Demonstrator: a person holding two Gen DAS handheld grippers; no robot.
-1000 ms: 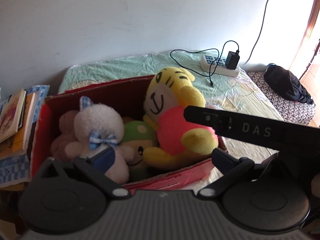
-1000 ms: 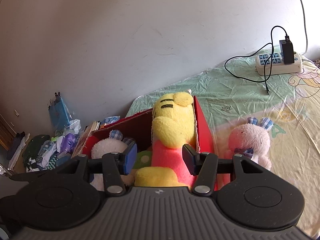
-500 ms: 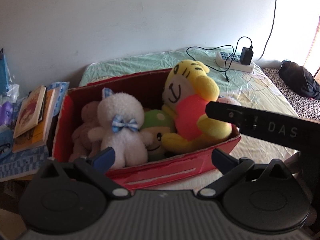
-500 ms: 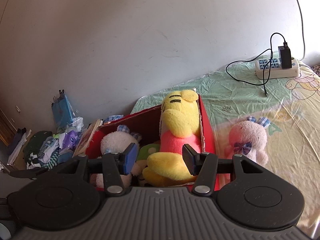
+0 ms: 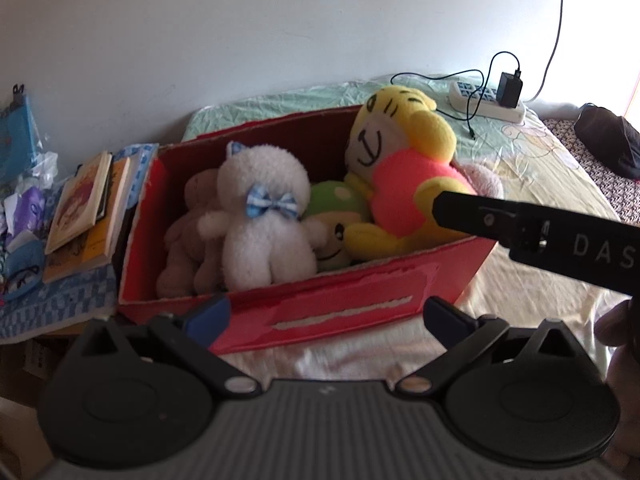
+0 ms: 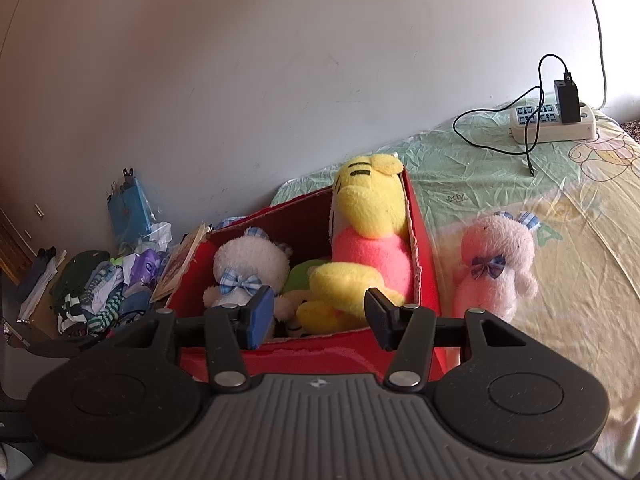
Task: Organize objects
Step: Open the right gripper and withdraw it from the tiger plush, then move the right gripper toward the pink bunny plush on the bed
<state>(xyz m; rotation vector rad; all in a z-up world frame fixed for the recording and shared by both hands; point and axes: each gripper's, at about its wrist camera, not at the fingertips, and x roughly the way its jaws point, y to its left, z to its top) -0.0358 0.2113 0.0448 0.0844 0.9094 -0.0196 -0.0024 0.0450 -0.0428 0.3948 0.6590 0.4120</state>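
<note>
A red cardboard box [image 5: 320, 312] [image 6: 424, 248] stands on the bed. In it sit a yellow tiger plush in a pink top [image 5: 400, 168] [image 6: 368, 224], a white bear with a blue bow [image 5: 264, 216] [image 6: 248, 264], a green plush [image 5: 336, 208] and a beige plush [image 5: 188, 232]. A pink plush with a bow [image 6: 496, 260] sits on the sheet right of the box. My left gripper [image 5: 326, 316] is open and empty in front of the box. My right gripper [image 6: 318, 316] is open and empty above the box's near edge.
A power strip with a charger and cable [image 5: 488, 98] [image 6: 552, 120] lies at the bed's far side. Books [image 5: 84, 208] lie left of the box. A pile of clothes [image 6: 100, 284] lies on the floor. A black bag [image 5: 608, 144] sits at the far right.
Both grippers have drawn back from the box, which shows smaller and whole now. The plush toys have not moved.
</note>
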